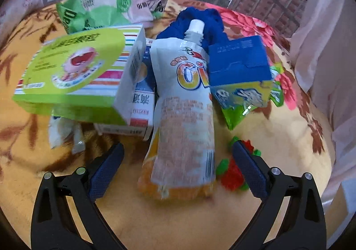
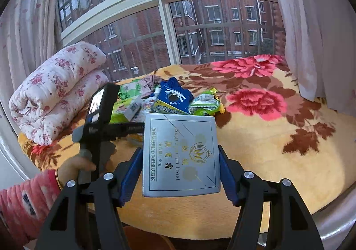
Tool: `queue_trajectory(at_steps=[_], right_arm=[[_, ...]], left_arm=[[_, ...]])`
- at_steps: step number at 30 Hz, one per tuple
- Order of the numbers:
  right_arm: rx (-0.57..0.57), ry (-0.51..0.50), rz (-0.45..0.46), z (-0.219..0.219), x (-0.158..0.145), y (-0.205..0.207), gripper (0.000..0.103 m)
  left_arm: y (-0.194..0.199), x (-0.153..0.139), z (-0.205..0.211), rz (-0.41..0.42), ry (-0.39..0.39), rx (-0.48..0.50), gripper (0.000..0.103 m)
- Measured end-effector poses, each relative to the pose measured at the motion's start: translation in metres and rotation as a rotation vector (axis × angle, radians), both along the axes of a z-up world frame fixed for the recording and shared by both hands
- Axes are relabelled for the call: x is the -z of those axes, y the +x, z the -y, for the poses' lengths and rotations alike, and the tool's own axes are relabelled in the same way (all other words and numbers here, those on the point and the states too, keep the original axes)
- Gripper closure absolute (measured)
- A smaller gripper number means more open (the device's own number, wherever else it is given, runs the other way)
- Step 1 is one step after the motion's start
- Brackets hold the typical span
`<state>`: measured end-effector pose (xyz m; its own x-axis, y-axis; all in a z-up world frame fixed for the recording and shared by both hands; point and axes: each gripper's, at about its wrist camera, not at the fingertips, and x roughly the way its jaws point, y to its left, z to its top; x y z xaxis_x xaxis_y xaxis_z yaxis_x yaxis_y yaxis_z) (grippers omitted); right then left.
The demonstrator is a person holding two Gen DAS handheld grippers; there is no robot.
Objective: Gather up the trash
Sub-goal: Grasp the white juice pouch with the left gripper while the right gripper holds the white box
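Observation:
A pile of trash lies on a floral blanket [image 1: 278, 150]. In the left wrist view an orange-and-white drink pouch [image 1: 182, 116] with a white cap lies toward my open left gripper [image 1: 178, 152], its base between the fingers. Beside it are a green striped box [image 1: 73, 72], a blue milk carton [image 1: 240, 72] and green wrappers [image 1: 89, 12]. My right gripper [image 2: 180, 156] is shut on a silver cosmetics box [image 2: 180, 156], held above the blanket's front edge. The pile [image 2: 164, 99] lies behind the box.
A rolled floral quilt [image 2: 55, 90] lies at the left by the window [image 2: 169, 27]. Curtains [image 2: 322, 27] hang at the right. The hand with the left gripper [image 2: 100, 125] reaches in from the left. A blue cloth [image 1: 200, 19] sits behind the pouch.

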<state>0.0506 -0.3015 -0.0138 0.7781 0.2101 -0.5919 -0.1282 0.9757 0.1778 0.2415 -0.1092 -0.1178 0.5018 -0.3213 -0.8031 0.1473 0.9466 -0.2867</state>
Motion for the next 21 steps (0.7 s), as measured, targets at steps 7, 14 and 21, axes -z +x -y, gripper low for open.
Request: queue_trajectory(at_steps=[7, 14, 21], right_arm=[[0.004, 0.019, -0.021, 0.005, 0.012, 0.006, 0.04], [0.01, 0.01, -0.02, 0.004, 0.012, 0.004, 0.04], [0.01, 0.002, -0.003, 0.001, 0.005, -0.001, 0.04]], left_arm=[[0.005, 0.01, 0.006, -0.012, 0.015, 0.004, 0.051], [-0.006, -0.001, 0.006, 0.038, 0.018, 0.023, 0.053], [-0.037, -0.026, 0.006, 0.132, 0.039, 0.062, 0.053]])
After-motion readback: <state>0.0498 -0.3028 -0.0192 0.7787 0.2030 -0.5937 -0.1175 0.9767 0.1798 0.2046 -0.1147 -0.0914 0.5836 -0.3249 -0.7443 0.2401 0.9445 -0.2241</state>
